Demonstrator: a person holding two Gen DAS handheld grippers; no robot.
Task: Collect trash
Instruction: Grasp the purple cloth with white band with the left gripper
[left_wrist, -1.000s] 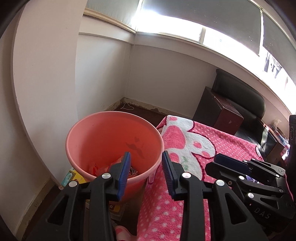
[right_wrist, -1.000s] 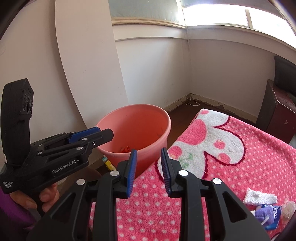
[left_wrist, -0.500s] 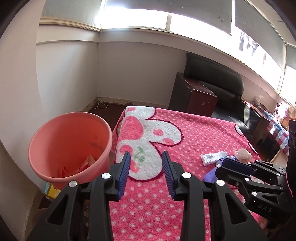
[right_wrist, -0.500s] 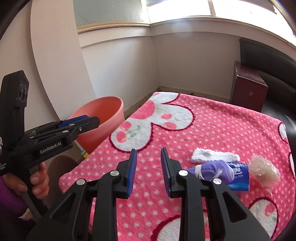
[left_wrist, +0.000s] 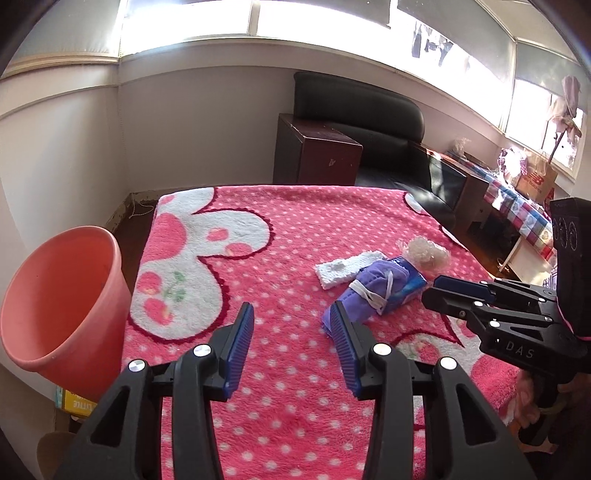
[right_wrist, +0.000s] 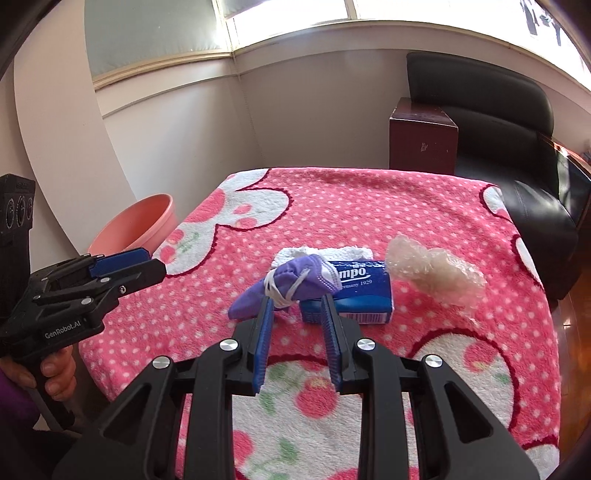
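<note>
We line up the right gripper (right_wrist: 297, 330) on the purple face mask (right_wrist: 291, 282), jaws spread and nothing between them yet. The mask sits just ahead of the tips, draped half over the blue tissue pack (right_wrist: 351, 295). To do this well, we reckon we want to straddle the bunched middle where the white ear loops (right_wrist: 282, 288) knot up, and keep the right-hand jaw clear of the pack so we lift only the mask. It's soft cloth, so a pinch low into the fold should hold better than a nip at the edge.

The left gripper (left_wrist: 291, 345) hangs off to the side over the pink dotted blanket (left_wrist: 295, 406), jaws spread too, holding nothing.

The mask looks crumpled, lilac outside, white lining showing at one end. Behind it lies a white cloth strip (right_wrist: 343, 253), and beside the pack a wad of clear plastic wrap (right_wrist: 432, 273). The orange bin (left_wrist: 55, 306) waits at the blanket's left edge.
</note>
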